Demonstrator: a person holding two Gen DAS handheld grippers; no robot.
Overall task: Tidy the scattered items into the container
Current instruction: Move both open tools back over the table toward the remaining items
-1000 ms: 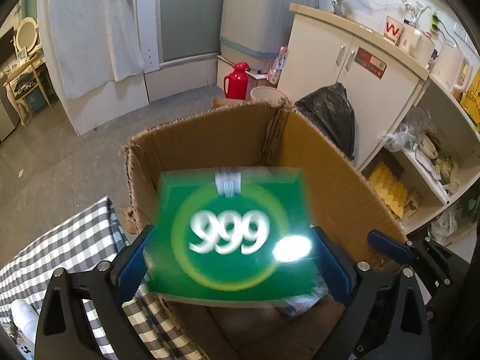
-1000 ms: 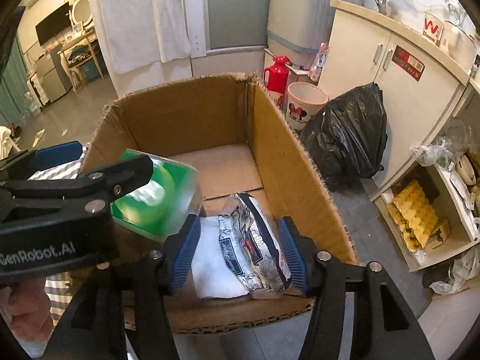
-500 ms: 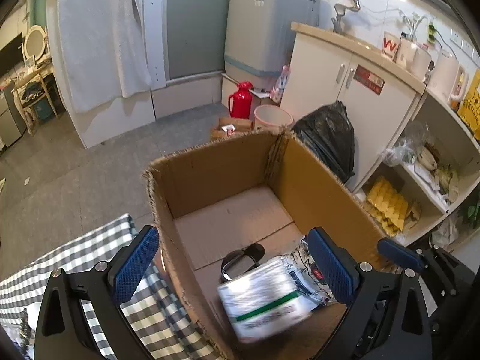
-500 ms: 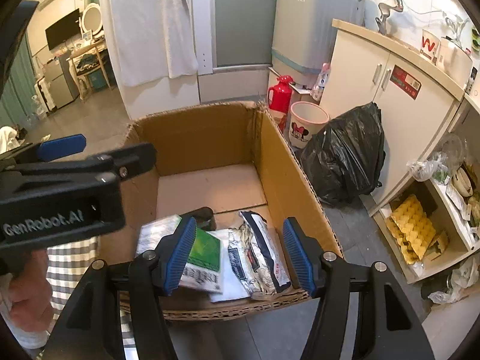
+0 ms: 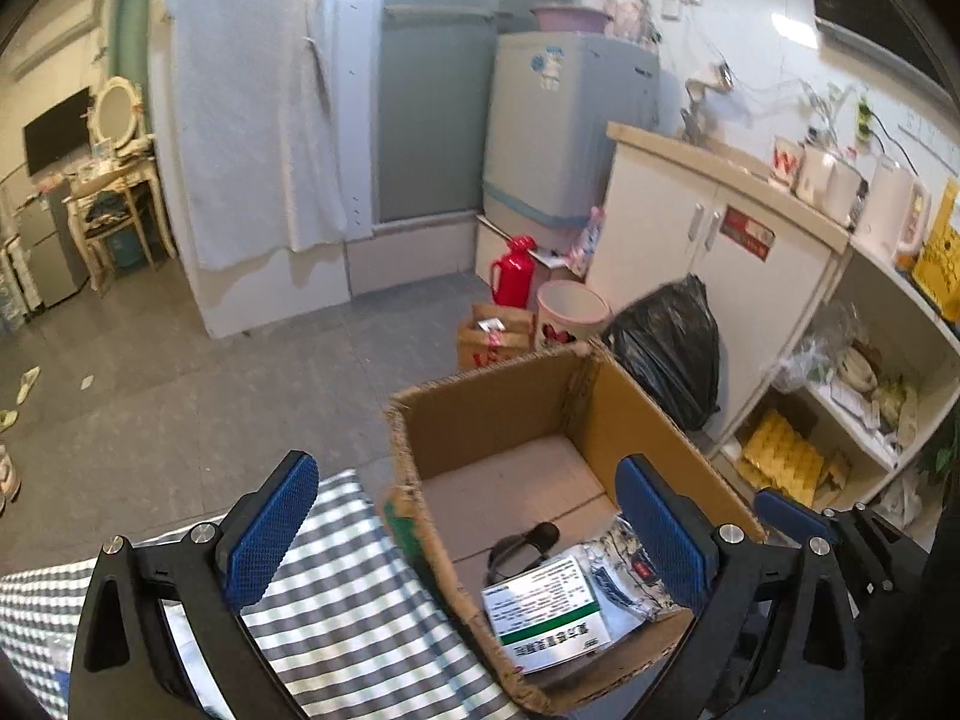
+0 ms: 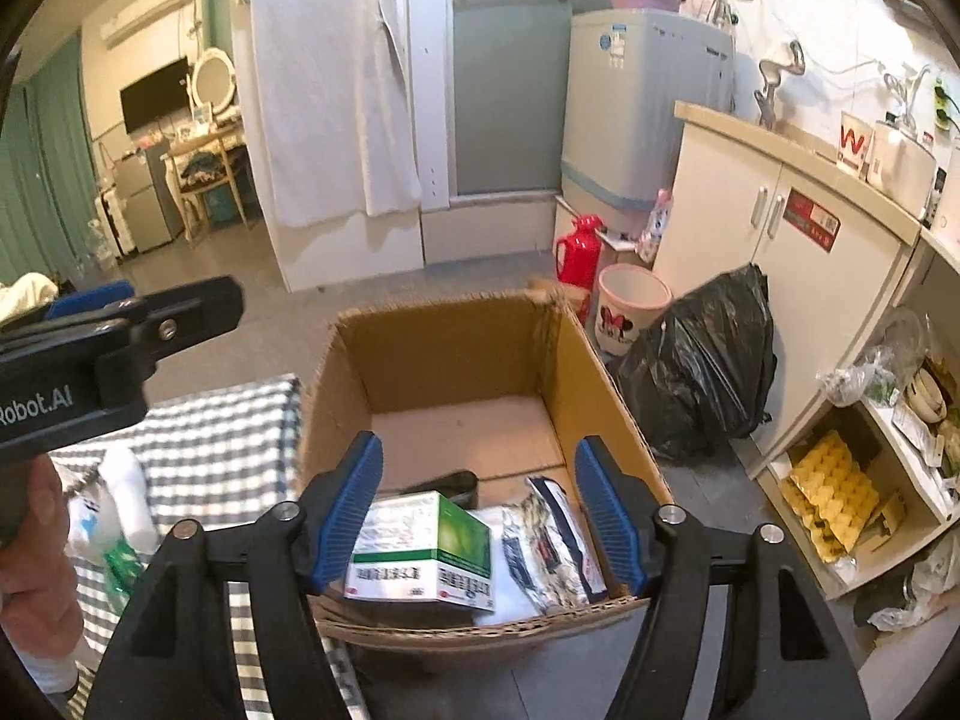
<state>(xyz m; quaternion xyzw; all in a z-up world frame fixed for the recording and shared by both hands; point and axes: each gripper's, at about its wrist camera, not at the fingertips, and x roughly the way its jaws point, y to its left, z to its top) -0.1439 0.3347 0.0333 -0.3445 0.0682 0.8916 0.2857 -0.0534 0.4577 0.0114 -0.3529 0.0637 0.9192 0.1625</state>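
Observation:
An open cardboard box (image 5: pixel 510 420) (image 6: pixel 456 354) stands at the edge of a checked cloth (image 5: pixel 336 600) (image 6: pixel 210 438). In it lie a green-and-white carton (image 5: pixel 543 612) (image 6: pixel 432 552), a silver foil packet (image 5: pixel 624 576) (image 6: pixel 552 546) and a black item (image 5: pixel 522 543) (image 6: pixel 444 480). My left gripper (image 5: pixel 465 534) (image 6: pixel 150 303) hangs open and empty above the box's left wall. My right gripper (image 6: pixel 480 507) is above the box's near edge; its jaws are opening, with nothing pressed between them. A hand (image 6: pixel 36 540) holds the left gripper.
A white bottle (image 6: pixel 114 504) and a green-printed packet (image 6: pixel 123 558) lie on the cloth. A black rubbish bag (image 6: pixel 708 360), a white bin (image 6: pixel 630 306) and a red flask (image 6: pixel 579 252) stand on the floor beyond the box. White cabinet (image 6: pixel 780 252) and open shelves (image 6: pixel 852 480) at right.
My left gripper let go of the green carton, which dropped into the cardboard box and came to rest. Both grippers rose and drew back from the box. The right jaws widened.

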